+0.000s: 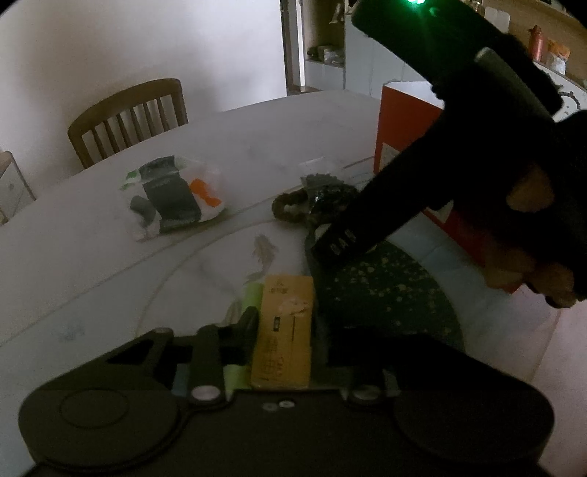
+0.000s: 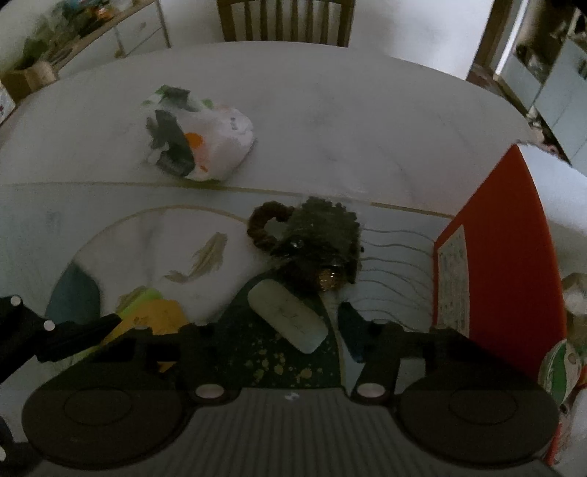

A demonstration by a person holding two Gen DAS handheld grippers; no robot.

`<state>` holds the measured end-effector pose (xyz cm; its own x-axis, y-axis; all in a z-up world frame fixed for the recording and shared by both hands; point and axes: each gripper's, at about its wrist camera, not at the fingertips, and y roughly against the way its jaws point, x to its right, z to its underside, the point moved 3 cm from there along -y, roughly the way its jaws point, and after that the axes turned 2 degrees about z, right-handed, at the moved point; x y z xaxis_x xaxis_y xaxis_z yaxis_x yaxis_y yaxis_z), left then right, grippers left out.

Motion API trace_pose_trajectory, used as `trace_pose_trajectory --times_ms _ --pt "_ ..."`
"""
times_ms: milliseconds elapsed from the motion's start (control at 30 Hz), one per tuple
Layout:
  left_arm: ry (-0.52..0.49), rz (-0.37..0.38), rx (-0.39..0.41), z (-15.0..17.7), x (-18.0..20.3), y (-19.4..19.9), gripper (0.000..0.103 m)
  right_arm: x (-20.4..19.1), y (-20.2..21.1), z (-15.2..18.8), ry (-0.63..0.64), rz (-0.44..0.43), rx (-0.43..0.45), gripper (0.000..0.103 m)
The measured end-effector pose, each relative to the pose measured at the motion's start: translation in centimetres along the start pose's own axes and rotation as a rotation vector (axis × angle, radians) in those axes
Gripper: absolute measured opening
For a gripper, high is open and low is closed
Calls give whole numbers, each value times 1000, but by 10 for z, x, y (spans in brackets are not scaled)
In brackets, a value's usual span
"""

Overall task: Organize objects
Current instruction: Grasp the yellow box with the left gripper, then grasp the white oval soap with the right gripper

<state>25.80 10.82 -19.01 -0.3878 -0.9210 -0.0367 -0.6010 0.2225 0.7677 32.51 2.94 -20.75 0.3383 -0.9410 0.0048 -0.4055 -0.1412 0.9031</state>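
Between the left claw fingers, yellow box

Dim light fills the room. A pale round table with a painted fish pattern spreads across both views. A wooden slat-back chair stands at its far edge against a plain white wall. A doorway opens beside shelves, and a low cabinet lines another wall.

A home dining room: a white round table with a wooden slat-back chair drawn up, cluttered shelves along the wall, a doorway beyond.
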Motion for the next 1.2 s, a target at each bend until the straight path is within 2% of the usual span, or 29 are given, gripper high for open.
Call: trace_pose_trajectory --times_ms 100,333,567,933,1200 --pt "17 4 -2 -1 -1 0 29 -3 3 1 14 -3 4 32" --pt "68 21 -13 -1 -5 1 28 -4 10 8 5 -19 4 25" --pt "115 34 -25 3 -5 9 28 -1 31 27 -45 -70 5 23" --pt "167 56 -19 0 4 41 28 7 77 51 -83 -116 54 20" --pt "160 64 2 -14 24 71 28 18 126 67 -96 -165 127 20"
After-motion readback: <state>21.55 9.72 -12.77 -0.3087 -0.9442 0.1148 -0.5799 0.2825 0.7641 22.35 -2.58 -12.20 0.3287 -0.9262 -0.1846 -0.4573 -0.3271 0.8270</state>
